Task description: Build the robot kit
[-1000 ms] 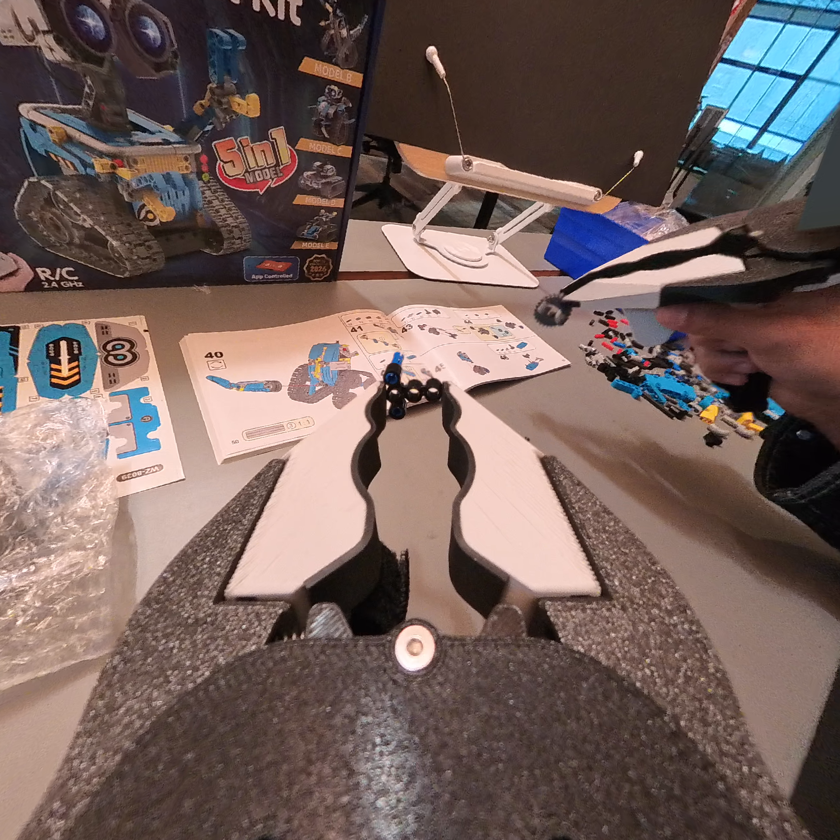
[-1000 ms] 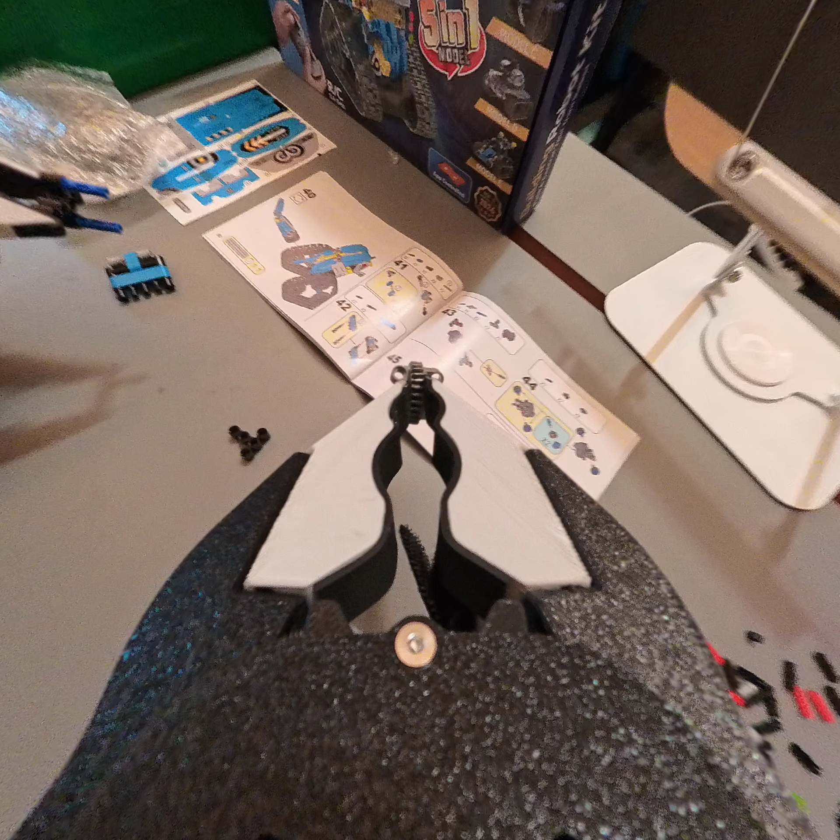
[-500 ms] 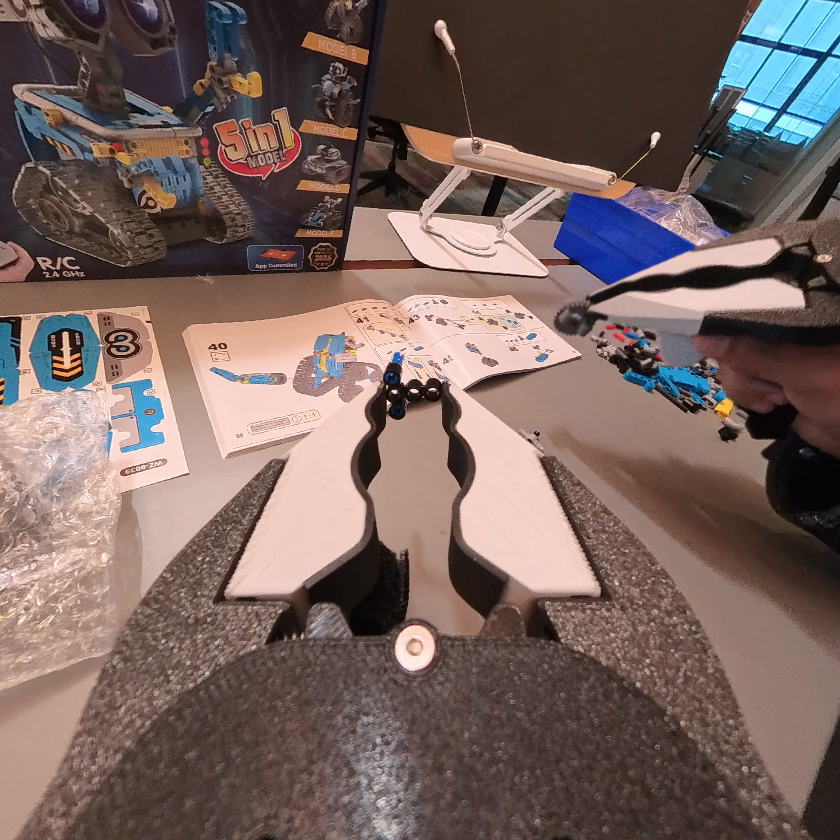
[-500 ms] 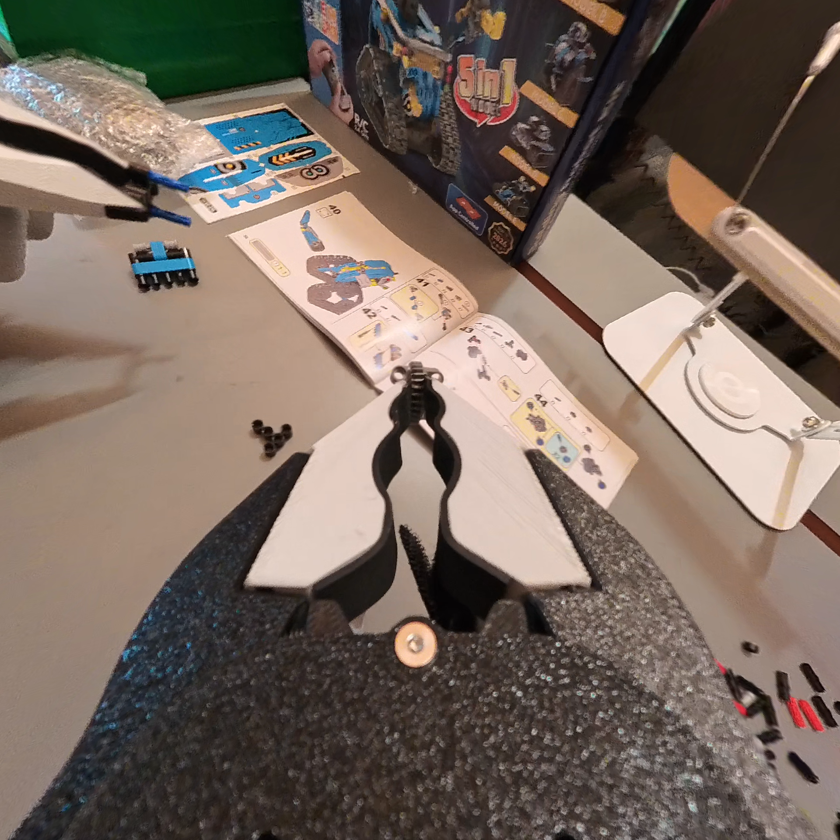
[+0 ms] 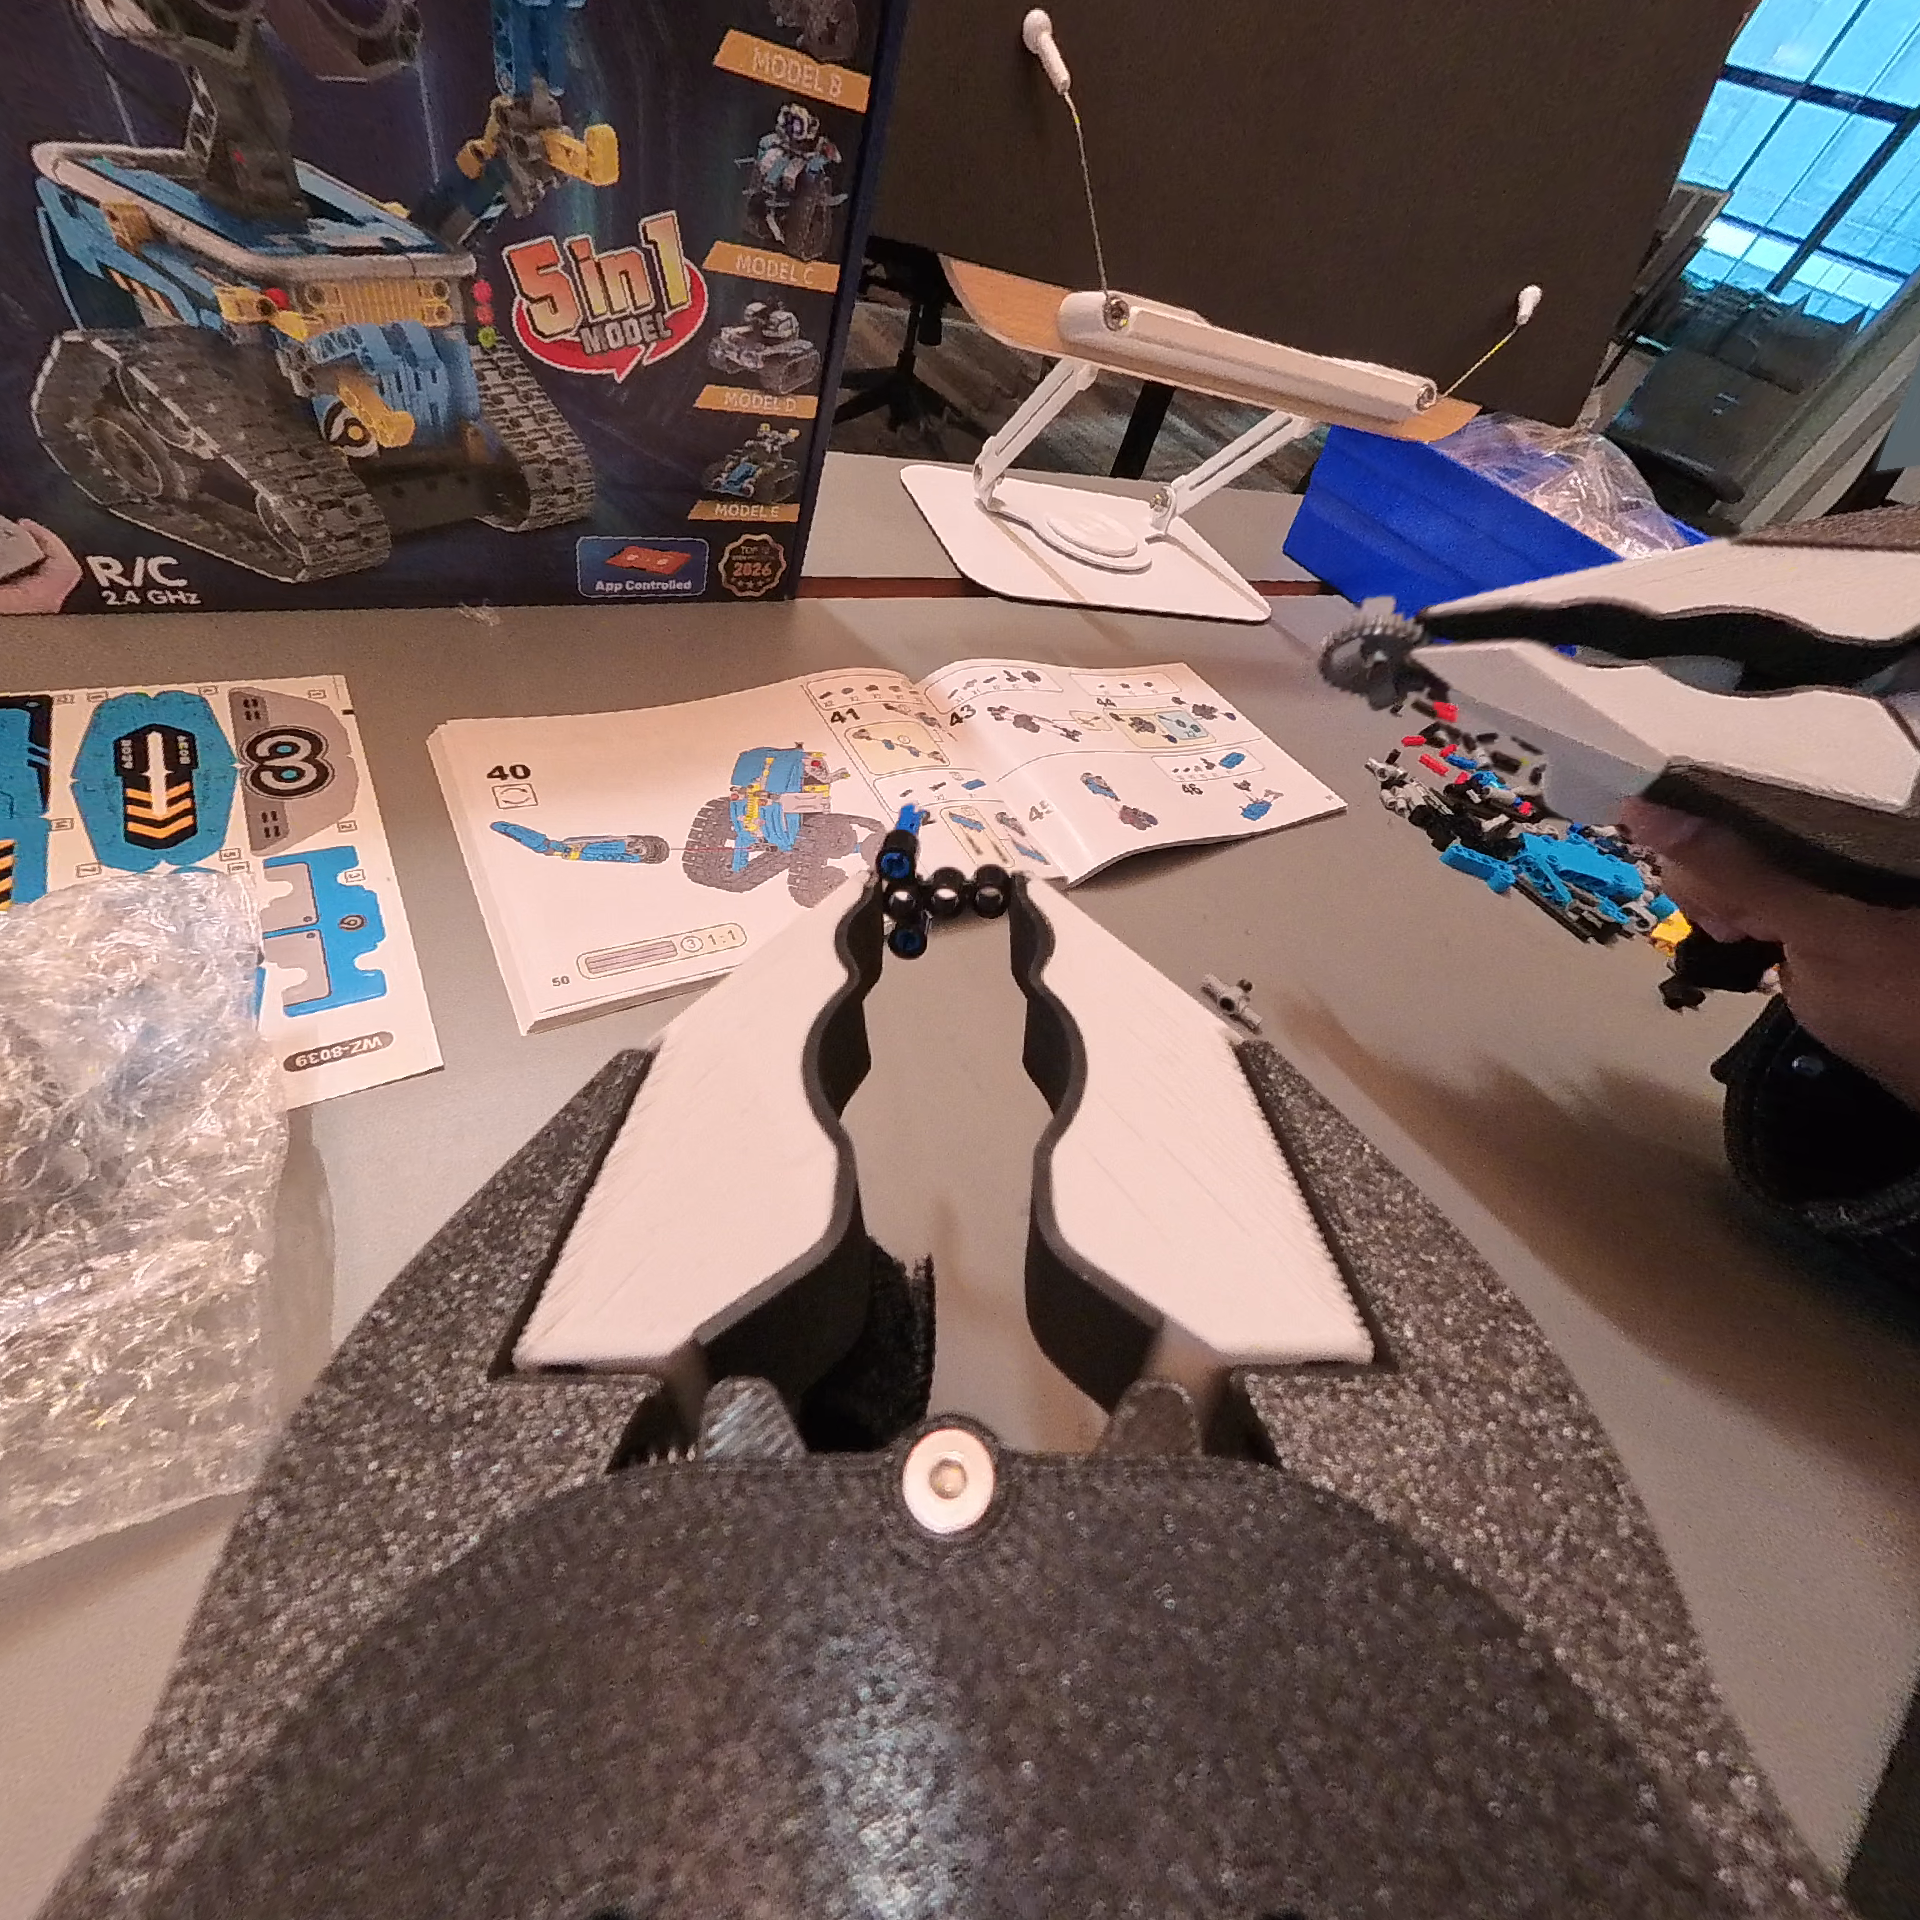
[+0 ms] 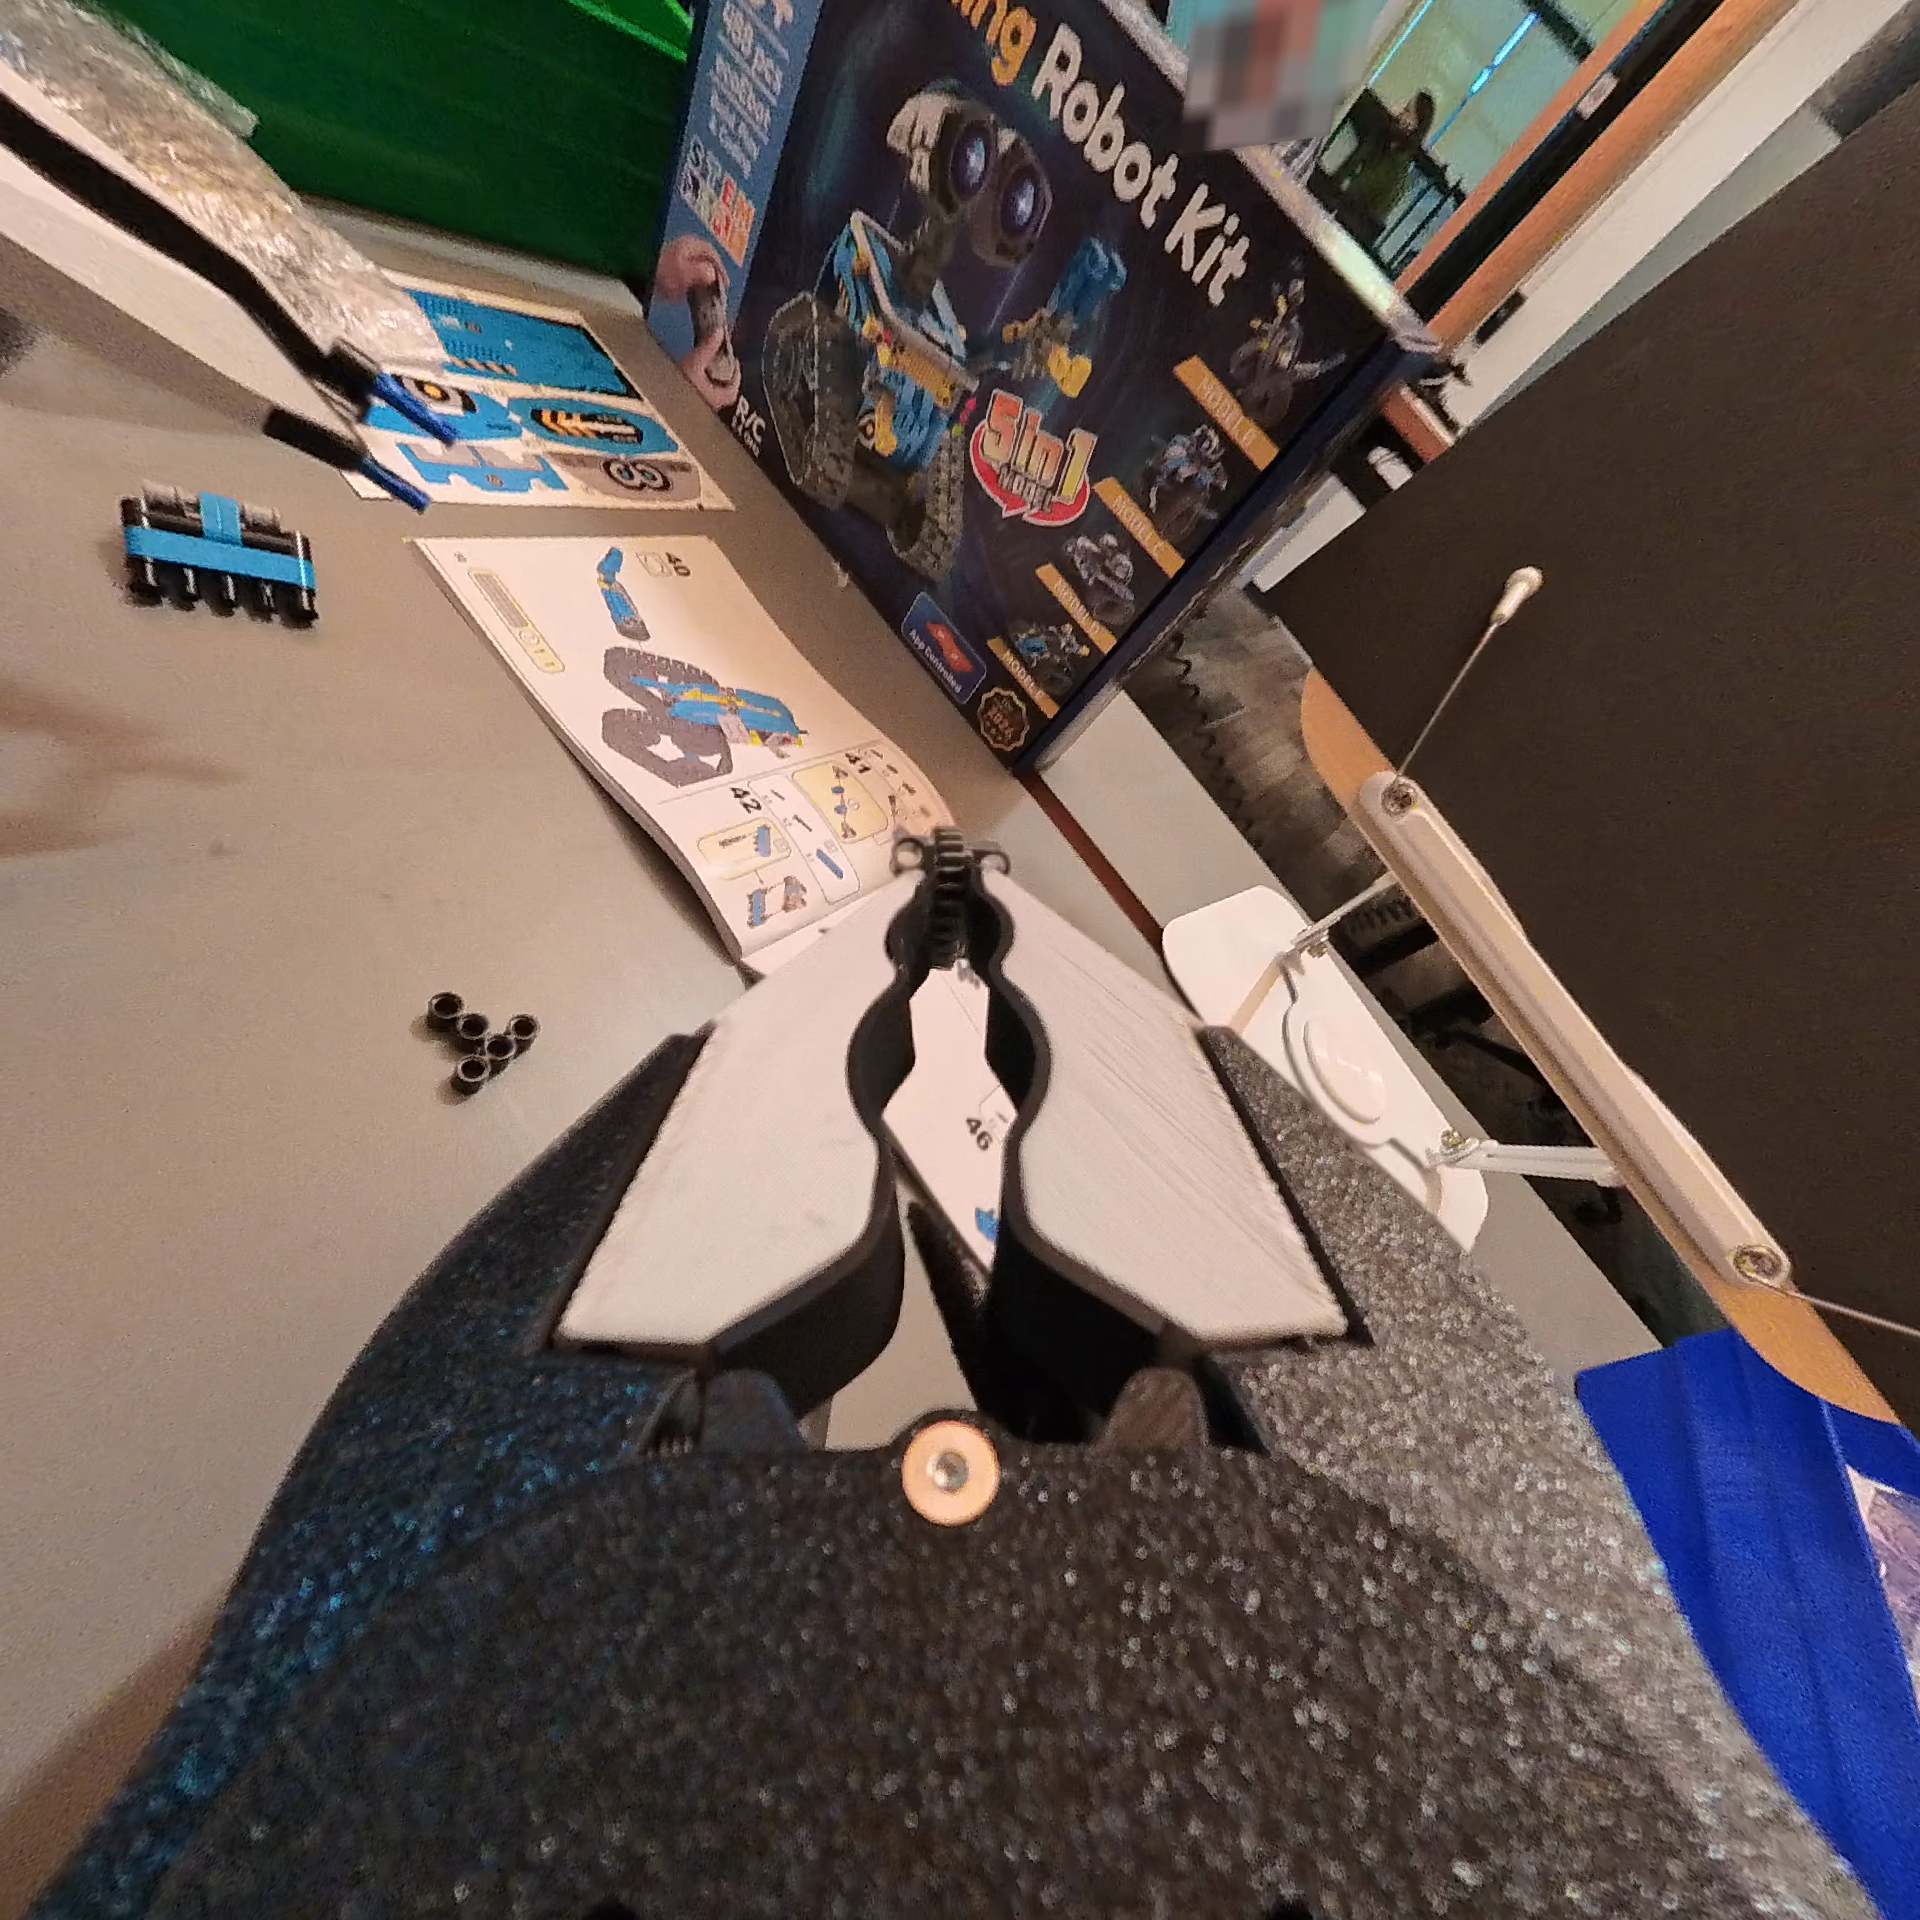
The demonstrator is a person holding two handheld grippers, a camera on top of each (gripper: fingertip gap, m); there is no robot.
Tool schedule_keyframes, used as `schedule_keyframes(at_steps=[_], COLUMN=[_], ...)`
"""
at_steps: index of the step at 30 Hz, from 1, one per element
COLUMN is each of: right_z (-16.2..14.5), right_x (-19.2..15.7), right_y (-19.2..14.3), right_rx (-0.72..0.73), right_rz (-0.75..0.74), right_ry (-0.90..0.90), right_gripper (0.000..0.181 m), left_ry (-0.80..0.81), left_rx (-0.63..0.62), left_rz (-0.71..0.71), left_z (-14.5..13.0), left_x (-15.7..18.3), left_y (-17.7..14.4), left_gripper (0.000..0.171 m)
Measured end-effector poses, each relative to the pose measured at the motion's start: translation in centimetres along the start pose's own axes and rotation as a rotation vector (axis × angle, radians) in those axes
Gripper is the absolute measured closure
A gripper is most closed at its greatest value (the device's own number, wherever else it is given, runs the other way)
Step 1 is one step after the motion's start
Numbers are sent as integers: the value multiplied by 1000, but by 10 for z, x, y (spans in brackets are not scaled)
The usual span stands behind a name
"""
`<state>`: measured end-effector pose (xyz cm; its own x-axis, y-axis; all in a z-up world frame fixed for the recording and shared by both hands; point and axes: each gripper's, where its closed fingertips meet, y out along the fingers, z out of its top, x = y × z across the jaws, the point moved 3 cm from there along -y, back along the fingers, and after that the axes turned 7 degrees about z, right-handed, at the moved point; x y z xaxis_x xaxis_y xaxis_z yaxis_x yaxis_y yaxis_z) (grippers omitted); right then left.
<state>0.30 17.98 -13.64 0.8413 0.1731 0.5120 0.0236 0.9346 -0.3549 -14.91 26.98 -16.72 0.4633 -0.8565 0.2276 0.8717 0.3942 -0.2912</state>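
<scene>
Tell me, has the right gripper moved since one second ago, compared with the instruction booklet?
Yes. In the left wrist view, the right gripper, shut on a gear, has shifted rightward and risen, away from the instruction booklet on the table.

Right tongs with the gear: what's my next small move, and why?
Probably ease the right tongs left toward the left tongs: they pinch a gear in the air, well apart from the black piece with blue pins the left ones hold.

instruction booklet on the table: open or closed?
Open. The instruction booklet lies spread flat on the grey table, two pages of printed build diagrams facing up, a centre fold between them, beyond the left claw.
</scene>
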Motion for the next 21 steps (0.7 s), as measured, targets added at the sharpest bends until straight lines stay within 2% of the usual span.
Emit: schedule_keyframes(at_steps=[6,10,21], right_z=[2,-1,0], right_x=[1,2,21], right_y=[-2,0,-11], right_rx=[21,34,233], right_rz=[-21,-3,119], right_ry=[-35,19,468], right_gripper=[176,176,176], left_ry=[-24,-30,-27], left_rx=[-5,-7,6], left_rz=[-3,-9,-7], left_z=[-1,-1,1], left_x=[-3,-2,-2], left_y=[1,2,-1], left_gripper=[148,148,148])
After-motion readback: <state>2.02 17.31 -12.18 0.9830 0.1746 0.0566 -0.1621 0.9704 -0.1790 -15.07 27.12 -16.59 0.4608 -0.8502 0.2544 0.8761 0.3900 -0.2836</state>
